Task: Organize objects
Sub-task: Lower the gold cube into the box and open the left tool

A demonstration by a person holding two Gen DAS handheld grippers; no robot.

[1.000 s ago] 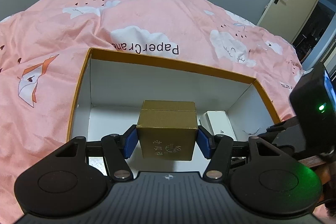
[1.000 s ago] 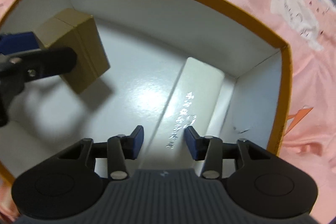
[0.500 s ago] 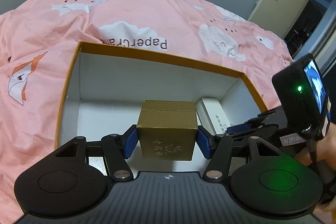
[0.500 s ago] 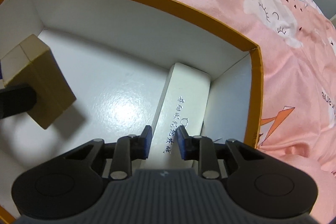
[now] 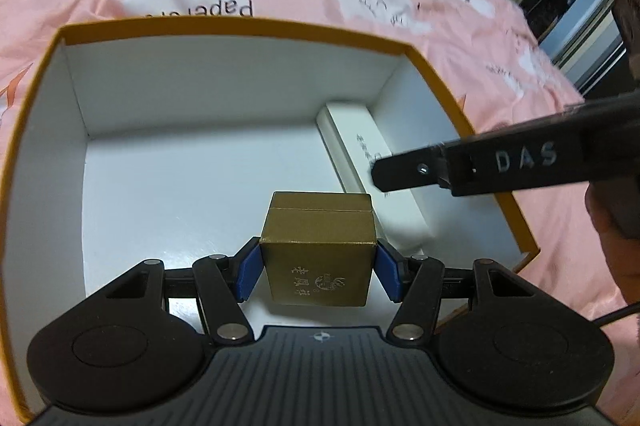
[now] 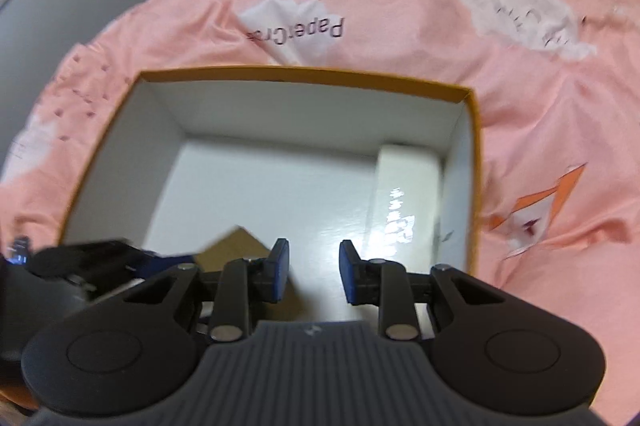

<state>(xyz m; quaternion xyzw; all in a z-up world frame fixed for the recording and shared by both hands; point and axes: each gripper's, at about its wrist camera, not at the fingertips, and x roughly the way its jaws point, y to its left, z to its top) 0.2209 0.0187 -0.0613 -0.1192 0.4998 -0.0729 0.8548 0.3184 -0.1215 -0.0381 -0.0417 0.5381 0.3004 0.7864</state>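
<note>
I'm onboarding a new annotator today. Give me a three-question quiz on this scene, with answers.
1. True or false: the left gripper is shut on the gold box.
2. The white box lies in the orange-rimmed box along which wall? A) left B) right C) near
3. What does the right gripper hold?

Key: 1 true; 2 B; 3 nothing, its jaws are open.

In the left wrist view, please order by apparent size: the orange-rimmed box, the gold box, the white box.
1. orange-rimmed box, clearly largest.
2-3. gold box and white box: unsure; the gold one, held in the left gripper, is nearer the camera.
</note>
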